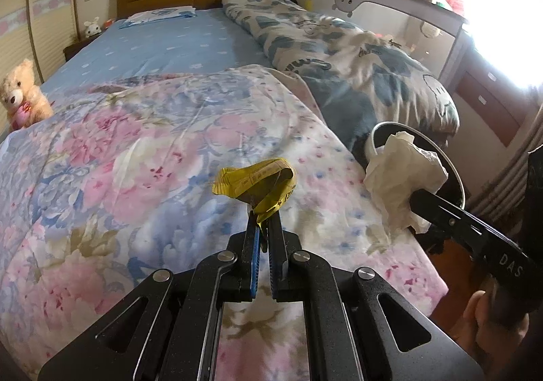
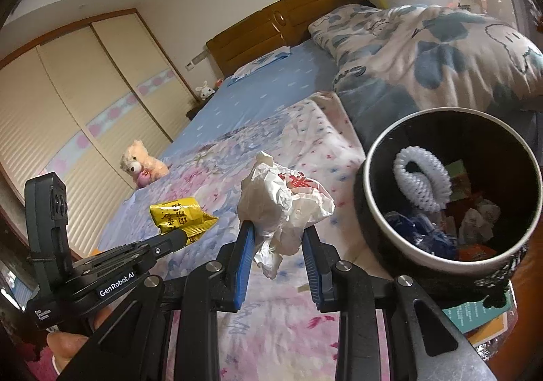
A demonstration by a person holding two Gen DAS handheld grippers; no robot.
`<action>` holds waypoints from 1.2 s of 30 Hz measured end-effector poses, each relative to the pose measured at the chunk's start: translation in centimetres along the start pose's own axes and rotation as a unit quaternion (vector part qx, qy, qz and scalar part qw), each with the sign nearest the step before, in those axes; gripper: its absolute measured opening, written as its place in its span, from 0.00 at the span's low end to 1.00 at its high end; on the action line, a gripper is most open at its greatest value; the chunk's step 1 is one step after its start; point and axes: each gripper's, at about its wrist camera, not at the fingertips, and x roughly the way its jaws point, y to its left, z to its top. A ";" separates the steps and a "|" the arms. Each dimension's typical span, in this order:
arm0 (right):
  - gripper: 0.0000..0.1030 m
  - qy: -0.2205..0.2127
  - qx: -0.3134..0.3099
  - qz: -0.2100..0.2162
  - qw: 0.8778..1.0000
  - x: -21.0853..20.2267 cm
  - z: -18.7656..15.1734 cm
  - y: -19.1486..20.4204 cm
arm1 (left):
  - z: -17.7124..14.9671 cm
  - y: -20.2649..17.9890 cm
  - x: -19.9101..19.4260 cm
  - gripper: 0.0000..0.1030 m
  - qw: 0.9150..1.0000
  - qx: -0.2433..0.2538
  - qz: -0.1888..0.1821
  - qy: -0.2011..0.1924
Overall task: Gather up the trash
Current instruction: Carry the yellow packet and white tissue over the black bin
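In the left wrist view, glare from the window (image 1: 502, 18) bleaches the upper right corner, and we cannot read what stands there. The crumpled white wrapper (image 1: 404, 181) covers the right gripper (image 1: 415, 199) at its tips and hides part of the trash bin (image 1: 454, 170) rim. From the right wrist view, we see the bin's (image 2: 373, 191) contents only as dim scraps, perhaps packaging. The booklet (image 2: 482, 316) beneath it is cut off by the gripper frame, and the toys on the nightstand (image 2: 205, 91) are too small to identify.
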 end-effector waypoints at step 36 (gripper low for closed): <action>0.28 -0.035 0.042 -0.088 0.995 -5.5 2.7 -9.3 | 3.5 -11.2 2.9 0.04 0.994 0.086 -0.062 0.010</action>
